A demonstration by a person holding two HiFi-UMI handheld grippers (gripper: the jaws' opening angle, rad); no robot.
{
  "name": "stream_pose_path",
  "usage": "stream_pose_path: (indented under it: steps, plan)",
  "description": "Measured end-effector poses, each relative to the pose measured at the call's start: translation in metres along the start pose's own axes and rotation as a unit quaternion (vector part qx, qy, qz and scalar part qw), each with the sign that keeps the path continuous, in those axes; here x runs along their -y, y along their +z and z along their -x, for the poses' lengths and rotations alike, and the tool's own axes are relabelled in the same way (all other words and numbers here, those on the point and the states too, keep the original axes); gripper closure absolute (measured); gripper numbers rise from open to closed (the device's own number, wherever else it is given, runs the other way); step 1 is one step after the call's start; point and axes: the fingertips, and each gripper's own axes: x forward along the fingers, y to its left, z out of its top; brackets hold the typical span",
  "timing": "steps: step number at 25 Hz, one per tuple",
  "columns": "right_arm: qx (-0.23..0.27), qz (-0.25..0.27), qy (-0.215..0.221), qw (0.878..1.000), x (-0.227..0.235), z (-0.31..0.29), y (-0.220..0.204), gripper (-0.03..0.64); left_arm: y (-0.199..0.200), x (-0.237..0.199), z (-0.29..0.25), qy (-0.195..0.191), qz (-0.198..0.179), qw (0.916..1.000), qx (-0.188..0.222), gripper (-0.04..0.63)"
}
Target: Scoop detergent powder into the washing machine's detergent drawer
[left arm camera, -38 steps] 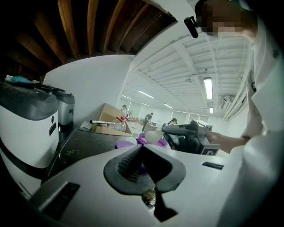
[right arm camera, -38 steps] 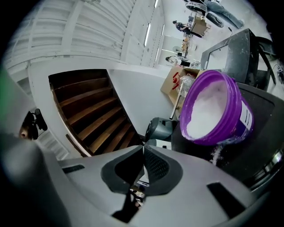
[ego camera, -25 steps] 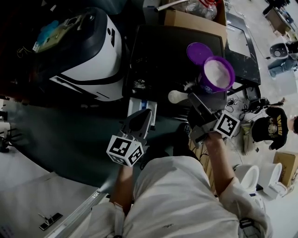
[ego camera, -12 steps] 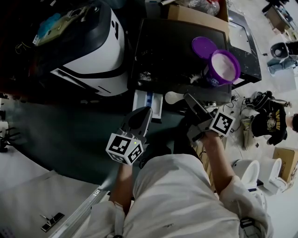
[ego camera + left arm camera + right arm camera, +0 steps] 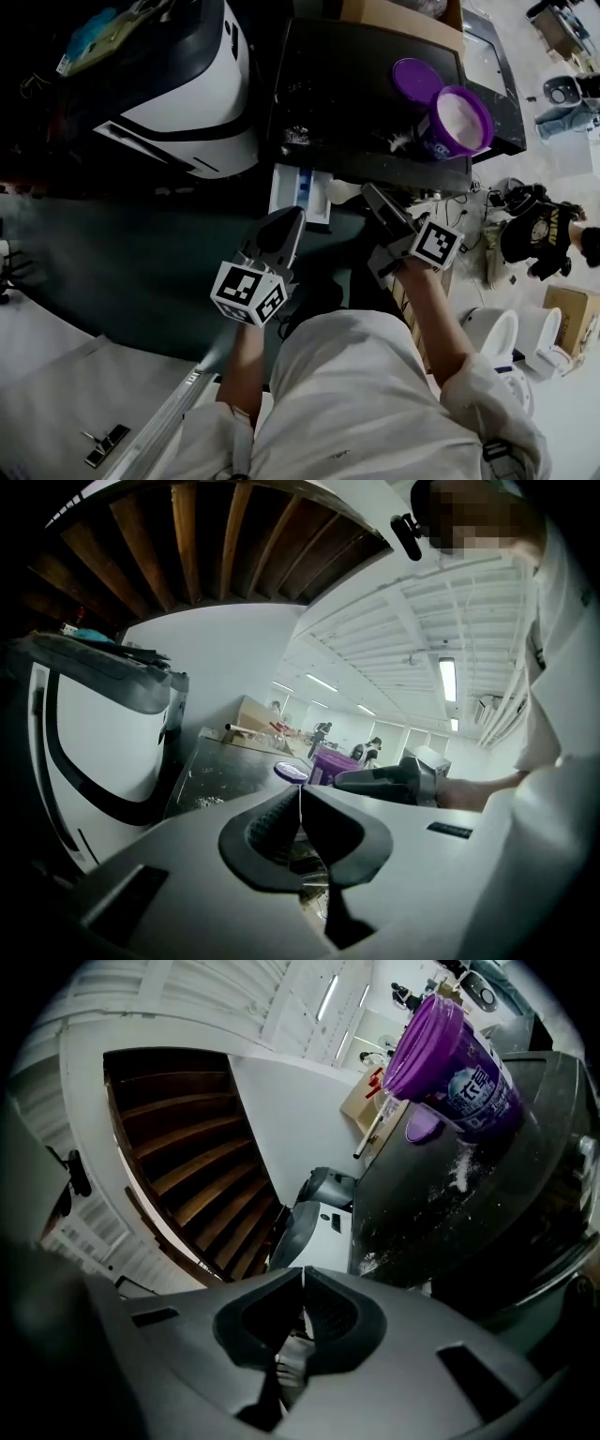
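Our right gripper (image 5: 372, 195), jaws closed on the scoop (image 5: 344, 193), holds its bowl just beside the detergent drawer (image 5: 283, 192), ahead-left. Our left gripper (image 5: 290, 223) is closed, empty, just short of it.

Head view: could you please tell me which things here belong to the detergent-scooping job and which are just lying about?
Belonging to the job:
purple detergent tub, lid, white scoop in the right gripper, open detergent drawer, dark-topped washing machine.

Just lying about:
white-and-black appliance on the left, cardboard box behind the machine, dark bag on the floor.
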Motion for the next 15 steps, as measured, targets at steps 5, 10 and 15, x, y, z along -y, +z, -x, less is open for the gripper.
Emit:
stream_pose_path:
  steps: [5, 10, 15]
  plan:
    - [0.002, 0.015, -0.016, 1.0, 0.015, -0.007, -0.013, 0.608, -0.008, -0.01, 0.002, 0.004, 0.007, 0.9999, -0.005, 0.574]
    - [0.012, 0.016, -0.024, 0.999, 0.031, -0.013, -0.021, 0.607, -0.015, -0.015, 0.003, 0.005, 0.01, 0.9999, -0.008, 0.574]
    - [0.007, 0.036, -0.036, 0.999, 0.046, -0.019, -0.03, 0.609, -0.025, -0.02, 0.002, 0.005, 0.013, 0.9998, -0.014, 0.574]
